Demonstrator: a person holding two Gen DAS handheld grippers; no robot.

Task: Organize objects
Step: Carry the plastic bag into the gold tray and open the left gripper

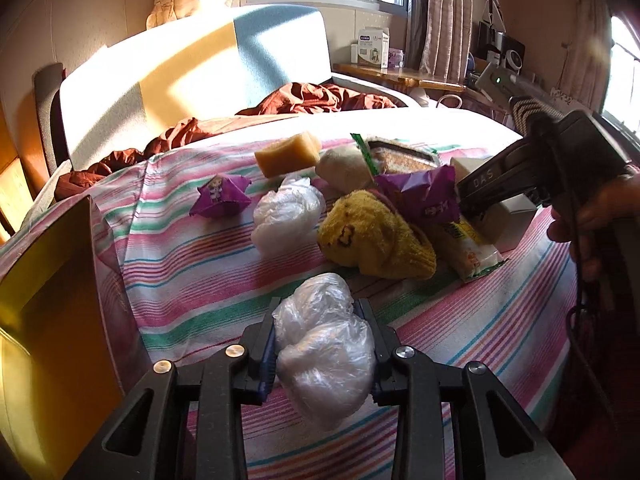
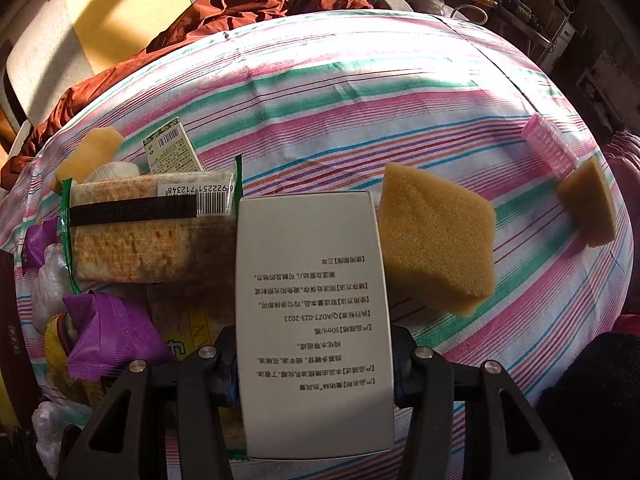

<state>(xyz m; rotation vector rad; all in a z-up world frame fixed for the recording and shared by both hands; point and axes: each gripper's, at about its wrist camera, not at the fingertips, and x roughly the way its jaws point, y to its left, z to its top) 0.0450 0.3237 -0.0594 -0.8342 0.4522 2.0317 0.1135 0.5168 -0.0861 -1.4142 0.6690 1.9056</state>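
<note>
left gripper clamps plastic bag, to sort | right gripper clamps white box, clearing pile

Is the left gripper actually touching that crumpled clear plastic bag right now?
Touching. The left wrist view shows the left gripper with both fingers pressed against the sides of the crumpled clear plastic bag, which is pinched between them.

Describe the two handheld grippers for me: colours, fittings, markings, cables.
Both the left gripper and the right gripper are matte black, with angular slotted finger arms joined by round silver bolts and bluish pads. Seen from the left wrist, the right gripper's body carries pale letters "DAS", and a black cable hangs down past the hand.
</note>
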